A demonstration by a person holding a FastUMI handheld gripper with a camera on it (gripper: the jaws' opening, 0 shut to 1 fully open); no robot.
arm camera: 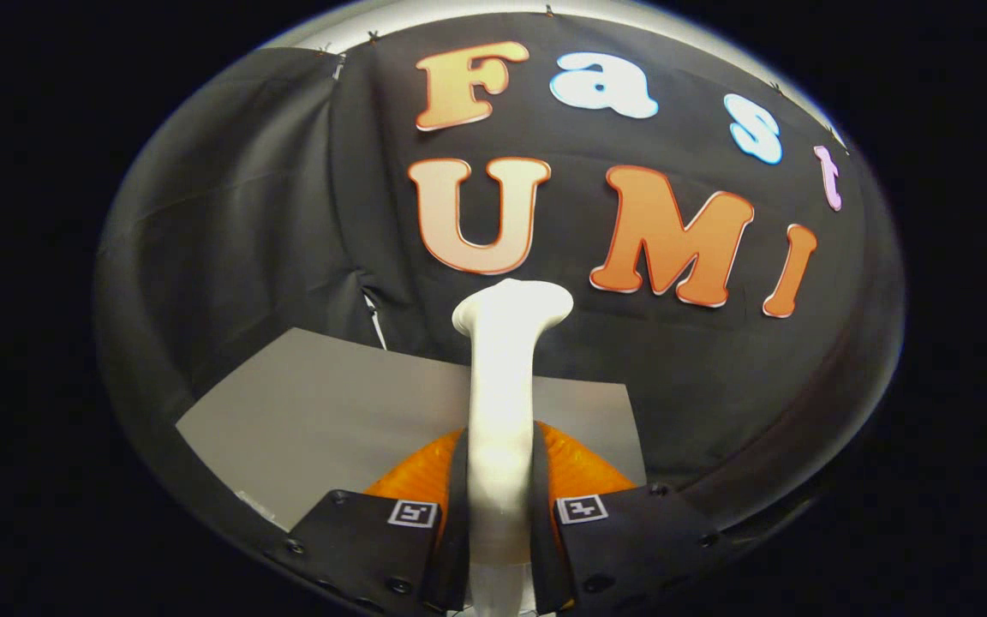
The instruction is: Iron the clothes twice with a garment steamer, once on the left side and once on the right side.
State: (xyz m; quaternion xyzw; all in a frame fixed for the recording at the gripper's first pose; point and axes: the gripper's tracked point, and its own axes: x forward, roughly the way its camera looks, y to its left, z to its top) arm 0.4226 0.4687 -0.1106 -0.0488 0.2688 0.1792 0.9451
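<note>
From my seat I see a grey tabletop [322,403] with a flat, matte surface, and its far edge meets the booth wall. That wall is black cloth [228,223], creased in long folds, with 1 seam [373,313] parting slightly just above the table's far edge.

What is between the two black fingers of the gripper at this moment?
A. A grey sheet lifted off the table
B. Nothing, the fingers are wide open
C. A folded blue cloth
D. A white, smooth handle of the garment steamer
D: both black fingers of the gripper press on the white, smooth steamer handle, which rises ahead of them to a flared head, above the grey sheet.
</note>
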